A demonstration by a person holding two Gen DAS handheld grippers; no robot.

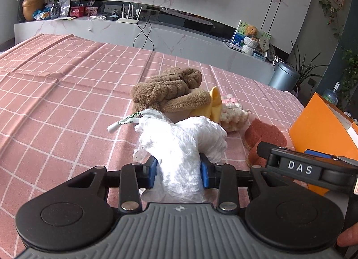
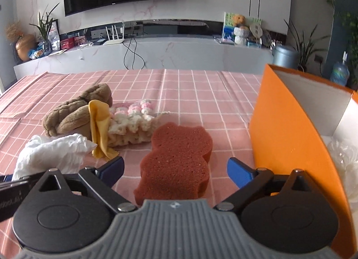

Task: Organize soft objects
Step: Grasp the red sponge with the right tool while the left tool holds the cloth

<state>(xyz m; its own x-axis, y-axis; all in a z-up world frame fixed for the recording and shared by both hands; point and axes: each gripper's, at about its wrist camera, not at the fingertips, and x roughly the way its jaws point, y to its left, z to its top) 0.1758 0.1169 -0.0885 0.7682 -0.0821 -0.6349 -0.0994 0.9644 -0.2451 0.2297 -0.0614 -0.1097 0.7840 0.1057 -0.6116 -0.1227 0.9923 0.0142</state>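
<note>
My left gripper (image 1: 179,172) is shut on a white fluffy cloth (image 1: 185,144), held just above the pink checked tablecloth (image 1: 67,93). The cloth also shows in the right wrist view (image 2: 53,153). Behind it lie a brown plush towel (image 1: 170,88), a yellow cloth (image 1: 214,102) and a pink-and-cream knitted piece (image 1: 233,112). My right gripper (image 2: 175,169) is open, its blue pads on either side of a reddish-brown bear-shaped sponge (image 2: 176,160) that lies flat on the table. The right gripper also shows in the left wrist view (image 1: 299,167).
An open orange box (image 2: 288,129) with a white inside stands at the right of the sponge, with something white and crinkled in it (image 2: 344,160). A marble TV bench (image 2: 156,55) with a router, plants and ornaments runs behind the table.
</note>
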